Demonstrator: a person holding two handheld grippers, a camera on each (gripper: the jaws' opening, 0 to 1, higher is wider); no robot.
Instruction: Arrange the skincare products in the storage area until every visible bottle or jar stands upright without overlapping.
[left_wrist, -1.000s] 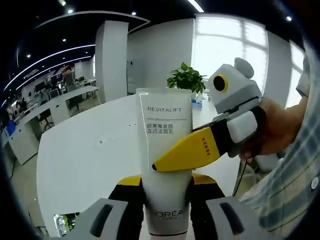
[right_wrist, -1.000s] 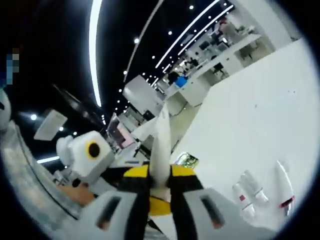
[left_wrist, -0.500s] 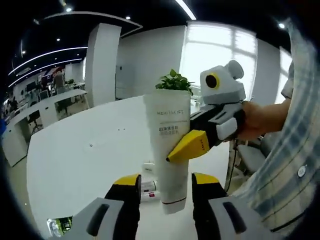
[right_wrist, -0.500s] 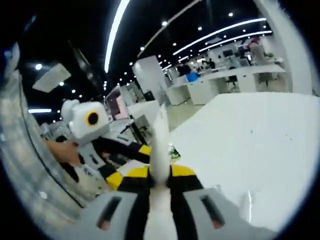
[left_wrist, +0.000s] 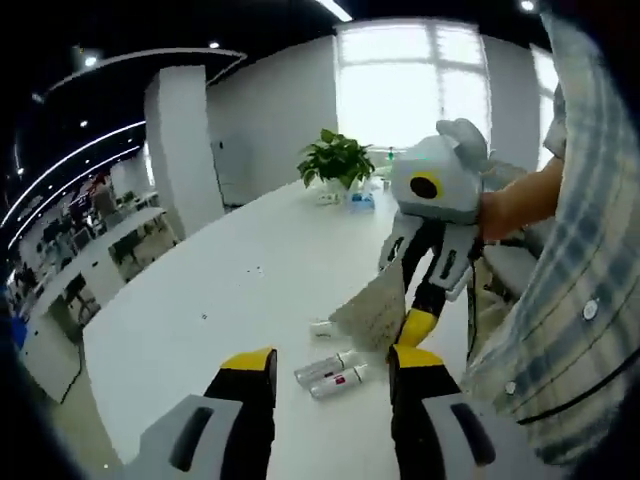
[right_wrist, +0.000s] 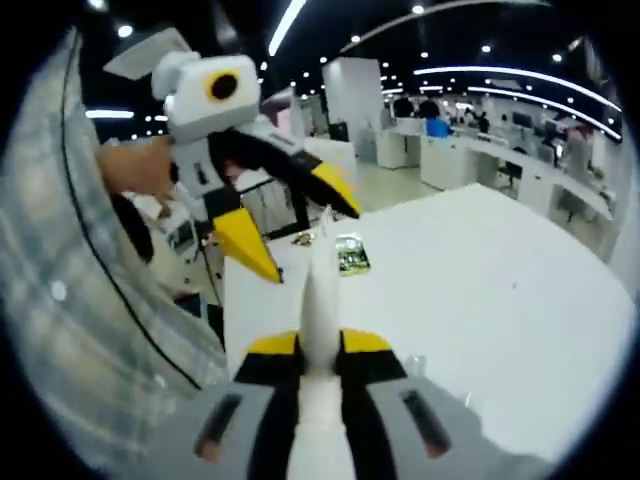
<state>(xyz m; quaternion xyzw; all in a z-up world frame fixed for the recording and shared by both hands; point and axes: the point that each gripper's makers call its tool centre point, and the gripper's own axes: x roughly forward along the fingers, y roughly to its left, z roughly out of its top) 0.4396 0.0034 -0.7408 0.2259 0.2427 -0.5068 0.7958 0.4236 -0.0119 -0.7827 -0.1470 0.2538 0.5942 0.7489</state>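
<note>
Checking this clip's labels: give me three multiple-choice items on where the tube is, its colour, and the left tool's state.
1. The tube is:
A in a drawer
B in the right tool
C on a shelf

2. The tube's colour is:
A white
B green
C black

3. The left tool is:
A shut on the tube
B shut on a jar
C open

Answers:
1. B, its jaws clamp the tube.
2. A, the body is plain white.
3. C, its jaws stand apart, gripping nothing.
</note>
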